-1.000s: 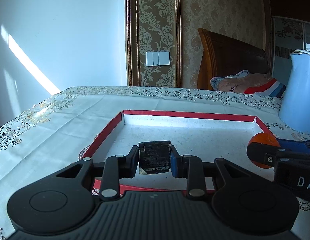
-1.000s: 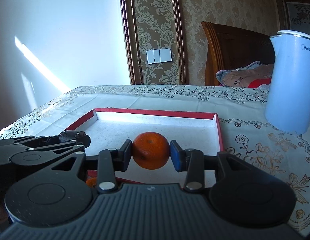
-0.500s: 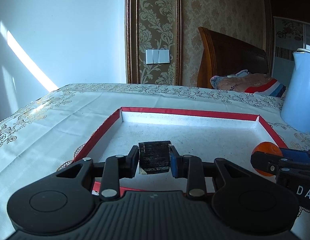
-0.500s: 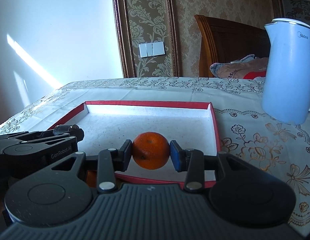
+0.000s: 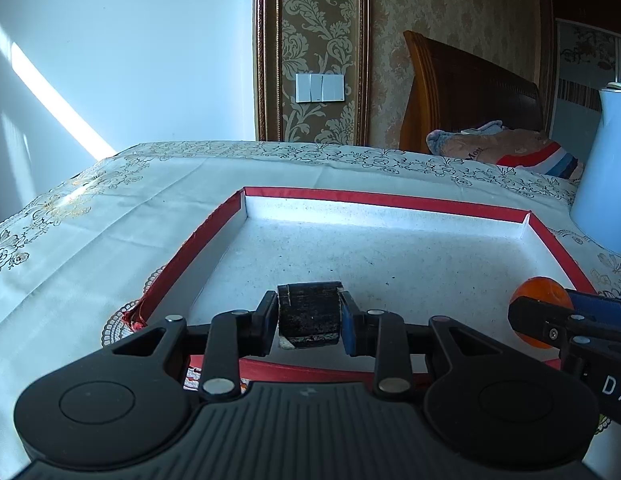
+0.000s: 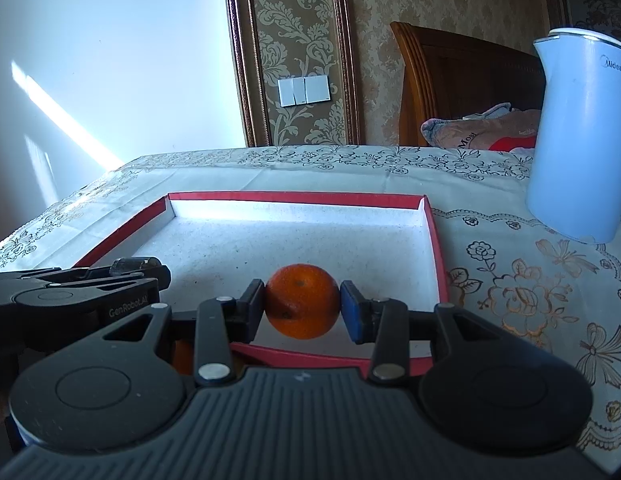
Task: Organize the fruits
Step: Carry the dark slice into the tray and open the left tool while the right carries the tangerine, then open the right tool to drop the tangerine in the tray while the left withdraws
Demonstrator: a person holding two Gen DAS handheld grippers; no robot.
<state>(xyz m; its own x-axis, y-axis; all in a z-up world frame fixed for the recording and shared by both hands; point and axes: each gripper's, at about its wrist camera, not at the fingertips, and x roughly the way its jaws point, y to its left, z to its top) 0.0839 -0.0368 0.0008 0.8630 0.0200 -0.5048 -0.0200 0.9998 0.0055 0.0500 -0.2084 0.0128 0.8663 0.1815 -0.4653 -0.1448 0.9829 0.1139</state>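
Observation:
My left gripper (image 5: 309,316) is shut on a dark, blackish chunk of fruit (image 5: 309,314) and holds it over the near edge of a shallow red-rimmed tray (image 5: 382,200) with a white floor. My right gripper (image 6: 302,306) is shut on an orange (image 6: 301,300) over the tray's near right part (image 6: 434,240). The orange also shows at the right of the left wrist view (image 5: 540,304). The left gripper's fingers (image 6: 126,270) show at the left of the right wrist view. Another orange thing (image 6: 182,356) peeks out below the right gripper, mostly hidden.
A pale blue electric kettle (image 6: 578,136) stands on the flowered tablecloth (image 6: 530,280) right of the tray. A wooden chair with a folded cloth (image 5: 506,152) is behind the table. The table's left edge (image 5: 38,208) falls away near the wall.
Both grippers have moved forward and lower over the tray's near edge, each still holding its fruit. The tray looks larger and closer.

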